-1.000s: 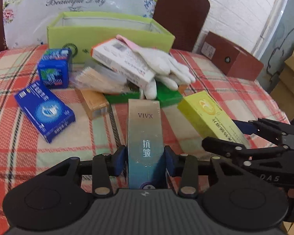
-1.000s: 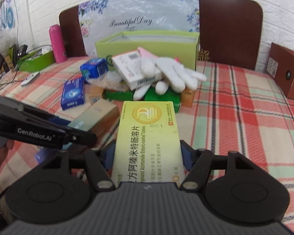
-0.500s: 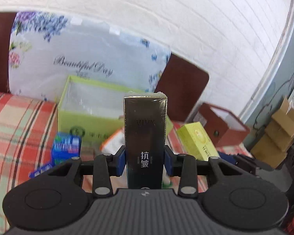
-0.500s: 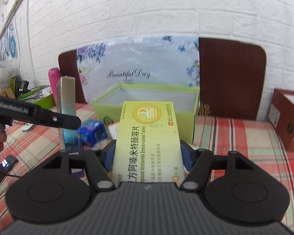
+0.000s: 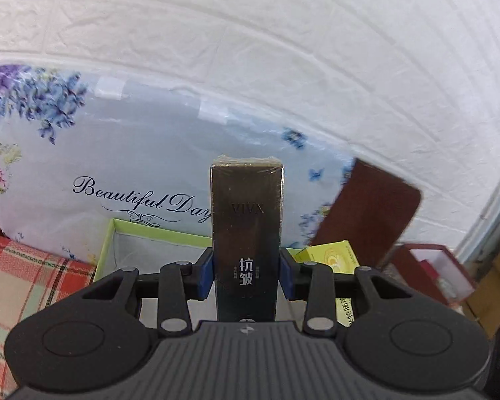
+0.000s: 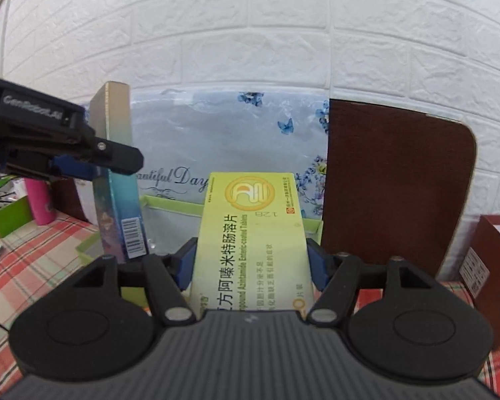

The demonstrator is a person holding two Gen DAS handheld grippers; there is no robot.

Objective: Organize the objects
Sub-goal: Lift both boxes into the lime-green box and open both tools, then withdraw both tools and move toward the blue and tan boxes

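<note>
my main worry at this moment was a collision: both loads hung in the air side by side, close above the open green box (image 5: 156, 236), and if i brought them down together the tall vivx carton (image 5: 246, 233) and the yellow tablet box (image 6: 250, 233) could knock each other or catch the box rim. the vivx carton stood upright and was pinched only near its lower end, so i judged it top-heavy; a quick tilt could make it pivot or slide between the pads. the yellow tablet box was wider and lay sloped, tipped away from the camera, so i judged it could slip forward if the squeeze eased.

the left gripper (image 5: 246, 275) had its fingers clenched on the vivx carton, a blue pad pressed on each narrow side, gap no wider than the carton. the right gripper (image 6: 251, 261) was grasping the yellow tablet box the same way, its fingers spread wider to match that box, pads flat against both long edges. neither load touched the checked worktop (image 6: 33, 260) or the green box. the box floor under them was mostly hidden, so i could not tell what already lay inside.
</note>
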